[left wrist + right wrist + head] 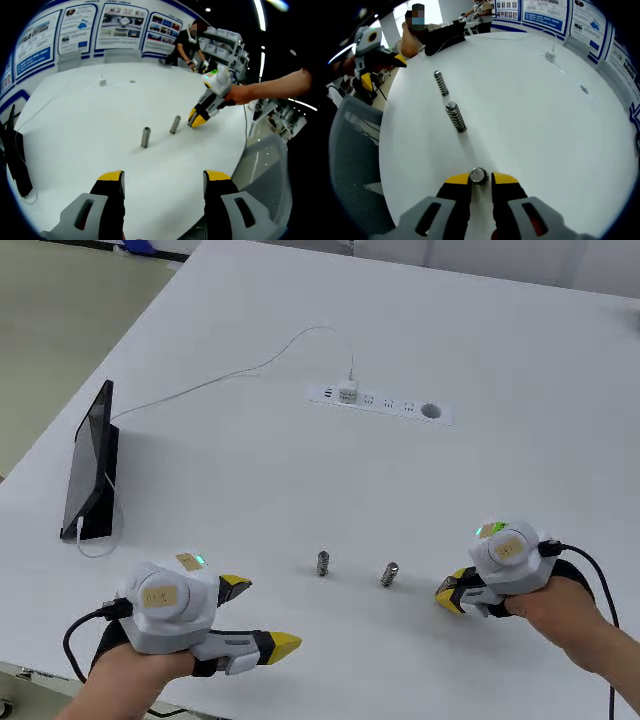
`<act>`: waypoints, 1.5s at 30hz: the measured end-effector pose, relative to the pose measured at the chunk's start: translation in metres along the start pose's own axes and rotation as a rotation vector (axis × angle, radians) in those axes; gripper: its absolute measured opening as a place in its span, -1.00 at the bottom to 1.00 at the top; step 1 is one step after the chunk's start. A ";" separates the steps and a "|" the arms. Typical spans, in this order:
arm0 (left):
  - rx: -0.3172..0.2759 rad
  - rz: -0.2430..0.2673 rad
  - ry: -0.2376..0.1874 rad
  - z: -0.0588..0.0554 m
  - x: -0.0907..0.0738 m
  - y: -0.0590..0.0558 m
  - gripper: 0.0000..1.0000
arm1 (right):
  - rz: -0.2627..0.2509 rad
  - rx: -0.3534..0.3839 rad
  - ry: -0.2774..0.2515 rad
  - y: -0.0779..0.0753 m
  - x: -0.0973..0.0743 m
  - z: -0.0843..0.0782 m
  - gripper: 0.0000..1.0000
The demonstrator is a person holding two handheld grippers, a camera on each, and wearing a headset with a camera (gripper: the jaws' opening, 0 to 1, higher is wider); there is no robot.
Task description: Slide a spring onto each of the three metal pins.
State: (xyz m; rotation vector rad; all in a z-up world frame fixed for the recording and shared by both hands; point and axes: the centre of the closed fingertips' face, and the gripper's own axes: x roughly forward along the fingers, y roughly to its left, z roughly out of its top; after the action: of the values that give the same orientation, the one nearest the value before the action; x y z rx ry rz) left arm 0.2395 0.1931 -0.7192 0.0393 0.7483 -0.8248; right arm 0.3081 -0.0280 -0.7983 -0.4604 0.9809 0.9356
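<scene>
Pinched between the yellow tips of the right hand-held gripper point(478, 178), jaws drawn narrow on it: held pin point(478, 174), small and metal, round end turned to that gripper's camera, long axis roughly toward the lens, shaft hidden. Cannot tell whether coiled or bare. Low over the white worktop point(300, 450), at the person's right. Left of it, near each other and in a row: right pin point(389, 574) and left pin point(323, 562), both on end, long axes rising from the surface, heads up, springs point(456, 119) coiled round the shafts. Further left, left hand-held gripper point(258, 615), jaws spread wide, gripping nothing, tips pointing toward the pins. Carries a tan sticker point(158, 595), writing too small to read; same on the other. Beyond the pins, white power strip point(380, 402) with a charger point(347, 392) plugged in; dark tablet point(90, 460) propped at the left edge. Behind, blue-headed wall posters point(120, 22), text unreadable.
</scene>
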 end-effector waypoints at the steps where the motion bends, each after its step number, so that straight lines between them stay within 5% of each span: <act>1: -0.001 0.001 -0.001 0.000 0.000 0.000 0.30 | 0.000 0.005 -0.002 0.001 -0.001 0.000 -0.62; 16: -0.005 -0.001 -0.013 0.003 0.001 -0.001 0.29 | -0.064 0.184 -0.057 0.012 -0.016 -0.029 -0.19; 23: -0.005 -0.001 -0.011 0.001 0.001 -0.003 0.29 | -0.099 0.376 -0.179 0.019 -0.025 -0.033 -0.03; 32: -0.002 0.009 -0.021 0.004 -0.001 -0.001 0.30 | -0.112 0.506 -0.299 0.031 -0.035 -0.032 0.10; 45: 0.007 0.028 -0.038 0.009 -0.004 0.005 0.33 | -0.107 0.507 -0.412 0.050 -0.050 -0.006 0.39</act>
State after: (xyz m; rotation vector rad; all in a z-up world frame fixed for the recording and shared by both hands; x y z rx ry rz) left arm 0.2468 0.1963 -0.7110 0.0403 0.7070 -0.8000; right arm 0.2524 -0.0276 -0.7551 0.1069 0.7672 0.6182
